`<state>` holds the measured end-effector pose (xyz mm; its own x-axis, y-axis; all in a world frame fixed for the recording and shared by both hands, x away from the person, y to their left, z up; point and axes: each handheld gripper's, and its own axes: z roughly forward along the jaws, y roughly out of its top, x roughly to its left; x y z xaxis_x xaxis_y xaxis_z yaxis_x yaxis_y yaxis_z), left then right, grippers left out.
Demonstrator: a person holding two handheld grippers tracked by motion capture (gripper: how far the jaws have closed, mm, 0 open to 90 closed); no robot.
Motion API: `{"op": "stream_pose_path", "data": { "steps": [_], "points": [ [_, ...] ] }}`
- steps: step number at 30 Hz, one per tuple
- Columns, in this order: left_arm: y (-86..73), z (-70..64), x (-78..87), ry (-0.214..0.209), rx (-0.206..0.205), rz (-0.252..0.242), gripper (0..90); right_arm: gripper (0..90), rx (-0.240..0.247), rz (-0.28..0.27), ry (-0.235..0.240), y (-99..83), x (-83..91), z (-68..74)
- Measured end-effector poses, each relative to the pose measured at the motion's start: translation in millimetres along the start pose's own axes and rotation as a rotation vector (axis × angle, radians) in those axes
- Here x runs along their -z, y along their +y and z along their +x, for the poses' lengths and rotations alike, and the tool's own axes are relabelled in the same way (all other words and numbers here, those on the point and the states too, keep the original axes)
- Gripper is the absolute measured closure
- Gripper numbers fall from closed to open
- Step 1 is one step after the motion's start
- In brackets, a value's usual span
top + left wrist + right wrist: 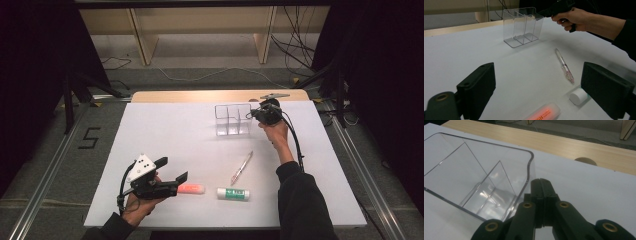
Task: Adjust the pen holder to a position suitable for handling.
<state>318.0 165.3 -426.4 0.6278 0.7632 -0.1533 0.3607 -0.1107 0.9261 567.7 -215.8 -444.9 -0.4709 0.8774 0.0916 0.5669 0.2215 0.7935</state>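
Left gripper (172, 170), jaws spread, sits just beside the orange tube (191, 189), whose long axis runs across the table. Right gripper (255, 113), jaws pressed together and empty, hovers at the clear bin (231, 120), well apart from it.

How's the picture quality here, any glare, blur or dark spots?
High view: soft and dim, with black surroundings past the white table. Left gripper view: the near left claw is blurred, and the orange tube glows overexposed. Right gripper view: the clear organizer shows faint reflections; the shut right claw is slightly soft.

One clear organizer (232, 120), one pen (242, 168) and two tubes, orange (191, 189) and white-green (233, 193), are counted near it.
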Motion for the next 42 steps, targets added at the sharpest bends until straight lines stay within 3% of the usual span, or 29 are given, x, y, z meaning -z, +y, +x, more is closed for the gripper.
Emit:
{"op": "stream_pose_path", "data": {
  "steps": [26,42],
  "points": [
    [0.3,-0.1,0.1,-0.001,0.002,-0.002,11.8,90.0,0.021,0.005,0.038,3.4,-8.0,23.4],
    [0.4,-0.2,0.1,-0.002,0.004,-0.006,11.8,90.0,0.026,0.016,0.041,2.8,-6.9,28.1]
  ]
}}
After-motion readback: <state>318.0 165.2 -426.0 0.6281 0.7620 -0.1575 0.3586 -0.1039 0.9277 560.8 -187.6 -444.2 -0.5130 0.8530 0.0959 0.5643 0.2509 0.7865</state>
